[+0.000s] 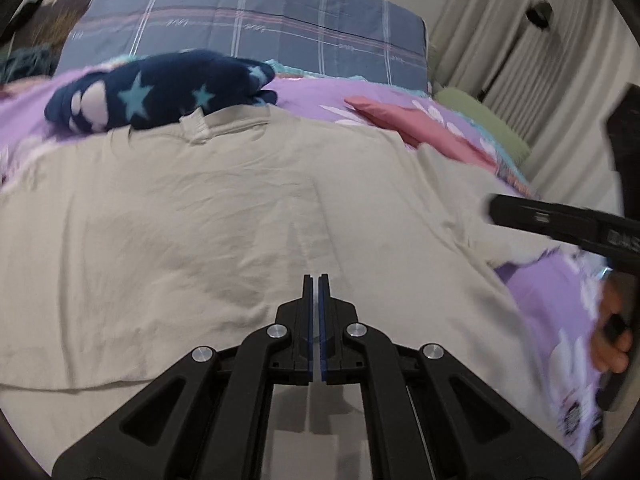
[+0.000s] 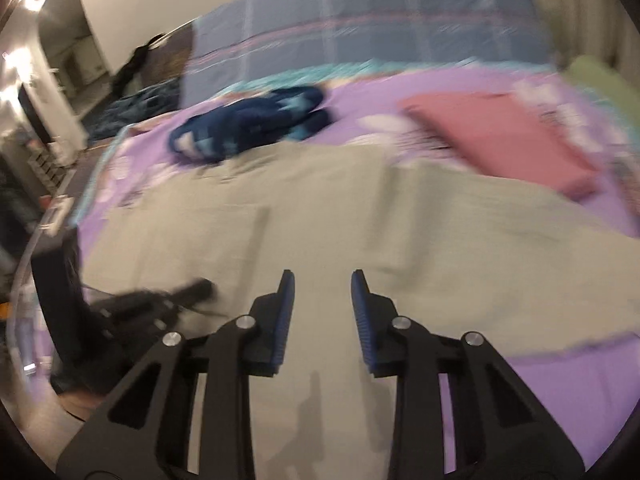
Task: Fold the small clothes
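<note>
A beige T-shirt [image 1: 240, 208] lies spread flat on the purple bedspread [image 1: 312, 100], collar at the far side. My left gripper [image 1: 316, 278] hovers over the shirt's near middle, jaws shut and empty. My right gripper [image 2: 323, 276] is open and empty above the shirt [image 2: 340, 220] near its lower hem. The right gripper's fingers [image 1: 520, 212] also show at the right edge of the left wrist view, by the shirt's right sleeve. The left gripper [image 2: 196, 292] shows blurred at the left of the right wrist view.
A navy fleece garment with stars [image 1: 160, 92] lies past the collar. A folded pink garment [image 1: 420, 124] lies at the far right, also in the right wrist view [image 2: 500, 136]. A plaid blue pillow [image 1: 248, 28] stands at the back. Curtains [image 1: 520, 40] hang to the right.
</note>
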